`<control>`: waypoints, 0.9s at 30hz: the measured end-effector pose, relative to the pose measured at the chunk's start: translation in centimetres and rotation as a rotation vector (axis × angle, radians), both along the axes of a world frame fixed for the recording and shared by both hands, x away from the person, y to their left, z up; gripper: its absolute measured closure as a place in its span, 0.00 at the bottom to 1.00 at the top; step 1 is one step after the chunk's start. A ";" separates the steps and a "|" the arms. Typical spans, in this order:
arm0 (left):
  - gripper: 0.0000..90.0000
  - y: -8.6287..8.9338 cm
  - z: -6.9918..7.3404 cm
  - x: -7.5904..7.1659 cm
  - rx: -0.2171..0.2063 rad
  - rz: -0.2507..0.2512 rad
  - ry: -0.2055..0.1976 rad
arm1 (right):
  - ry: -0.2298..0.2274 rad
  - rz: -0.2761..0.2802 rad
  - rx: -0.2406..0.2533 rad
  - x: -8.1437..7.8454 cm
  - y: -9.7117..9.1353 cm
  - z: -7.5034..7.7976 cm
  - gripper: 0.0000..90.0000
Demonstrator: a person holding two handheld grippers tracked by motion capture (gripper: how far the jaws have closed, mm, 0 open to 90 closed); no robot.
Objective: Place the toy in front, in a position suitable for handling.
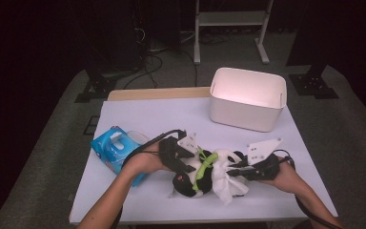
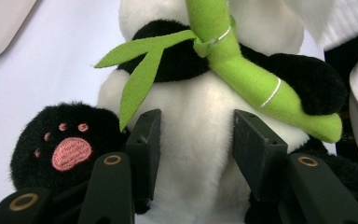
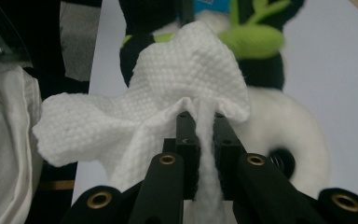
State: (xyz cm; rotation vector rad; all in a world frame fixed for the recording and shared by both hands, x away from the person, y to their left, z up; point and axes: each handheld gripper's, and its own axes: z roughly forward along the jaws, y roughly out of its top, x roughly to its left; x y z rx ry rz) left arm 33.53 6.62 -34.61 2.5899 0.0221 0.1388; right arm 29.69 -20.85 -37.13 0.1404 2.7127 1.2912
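A plush panda (image 1: 205,174) with a green bamboo stalk (image 1: 205,167) lies on the white table near its front edge. My left gripper (image 1: 185,160) comes in from the left and is shut on the panda's white belly (image 2: 196,140), one pad on each side. A black paw with a pink pad (image 2: 70,151) lies beside the left jaw. My right gripper (image 1: 236,169) reaches in from the right, shut on a white wipe (image 3: 168,98) that drapes over the panda's head (image 3: 279,126). The wipe (image 1: 226,183) hangs down over the toy.
A blue pack of wipes (image 1: 114,149) lies at the left of the table, just beyond my left forearm. A white bin (image 1: 247,98) stands at the back right. Dark stands and cables are on the floor behind the table.
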 end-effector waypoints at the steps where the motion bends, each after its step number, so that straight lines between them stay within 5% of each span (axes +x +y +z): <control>1: 0.58 0.0 0.0 0.0 -0.001 0.004 -0.002 | 0.000 0.000 0.000 0.0 0.0 0.0 0.93; 4: 0.58 0.1 -0.1 0.0 -0.006 0.003 0.001 | -0.014 0.037 -0.002 -0.1 2.1 0.4 0.93; 8: 0.58 0.2 -0.1 -0.1 -0.018 0.009 0.006 | -0.020 0.052 -0.011 -0.1 2.6 0.3 0.93; 17: 0.58 0.3 -0.1 0.0 -0.023 0.008 0.017 | 0.001 -0.002 -0.033 -0.7 -0.2 -0.3 0.93; 27: 0.58 0.2 -0.2 0.0 -0.025 0.017 0.022 | 0.084 -0.109 0.024 -0.8 -4.7 -3.2 0.93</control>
